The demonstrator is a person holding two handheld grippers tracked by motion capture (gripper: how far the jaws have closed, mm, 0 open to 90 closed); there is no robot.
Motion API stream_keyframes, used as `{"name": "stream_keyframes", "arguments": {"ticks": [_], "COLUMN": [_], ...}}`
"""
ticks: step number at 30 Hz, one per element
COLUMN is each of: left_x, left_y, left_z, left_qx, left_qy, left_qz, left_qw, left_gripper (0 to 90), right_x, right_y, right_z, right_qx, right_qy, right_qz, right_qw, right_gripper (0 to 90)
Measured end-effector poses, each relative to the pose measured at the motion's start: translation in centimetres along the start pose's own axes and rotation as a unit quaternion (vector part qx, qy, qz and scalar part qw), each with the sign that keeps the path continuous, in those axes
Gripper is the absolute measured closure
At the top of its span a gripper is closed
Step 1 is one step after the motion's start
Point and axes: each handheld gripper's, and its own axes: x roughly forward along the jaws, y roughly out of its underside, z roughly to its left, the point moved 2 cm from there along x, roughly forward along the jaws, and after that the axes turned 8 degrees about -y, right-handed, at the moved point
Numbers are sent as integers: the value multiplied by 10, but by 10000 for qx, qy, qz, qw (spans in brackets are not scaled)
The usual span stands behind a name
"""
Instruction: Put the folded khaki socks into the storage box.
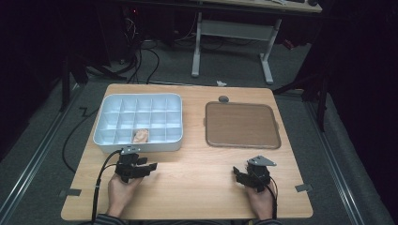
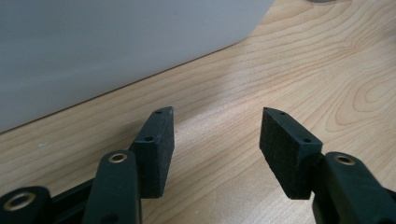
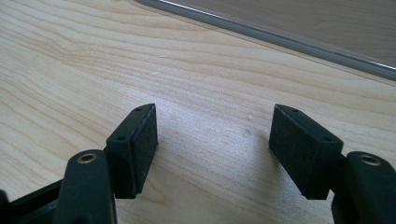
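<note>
Both grippers sit low on the near half of the wooden table (image 1: 197,187), one in each hand, cables trailing back toward the person.

Left gripper (image 1: 151,167): jaws about half open, nothing between the pads (image 2: 161,154), just bare wood. It's parked just in front of the white divided box (image 1: 105,140); in the left gripper view the box's near wall (image 2: 116,46) looms right ahead.

Right gripper (image 1: 236,172): jaws apart, also empty, pads (image 3: 142,140) over bare tabletop. The metal rim of the brown tray (image 3: 280,39) crosses the top of its view, so it faces the tray from a short way off.

Middle of the table: the box on the left has a grid of small compartments. One small tan/pinkish object (image 1: 140,136) lies in a front-row compartment, roughly centre. Can't tell what it is at this resolution. All other compartments look empty. The tray (image 1: 277,140) on the right is empty too, with a small dark round thing (image 1: 224,99) just behind it.

Far side: floor cables and another desk's legs, not relevant.

Progress call: looks like a move between box and tray. One piece is in the box and nothing is in hand, so either that piece has just been placed or it is waiting to be picked. Left gripper is closest to it; its next move would mean lifting over the box wall and down into that cell.
</note>
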Motion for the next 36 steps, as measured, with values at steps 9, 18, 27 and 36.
{"name": "stream_keyframes", "arguments": {"ticks": [9, 18, 27, 36], "left_x": [8, 15, 17, 20], "left_y": [0, 2, 3, 7], "left_z": [-11, -13, -12, -17], "left_qx": [314, 429, 483, 799], "left_qy": [-241, -381, -470, -687], "left_qz": [-65, -36, -114, -298], "left_qw": [9992, 9983, 9977, 9940], "left_gripper": [455, 451, 440, 419], "right_x": [0, 0, 0, 0], "right_y": [0, 0, 0, 0], "right_z": [0, 0, 0, 1], "right_qx": [0, -1, -1, 2], "right_qy": [-2, 0, 3, 0], "right_qz": [1, 3, 5, 7], "right_qw": [10000, 10000, 10000, 10000], "right_gripper": [324, 324, 324, 324]}}
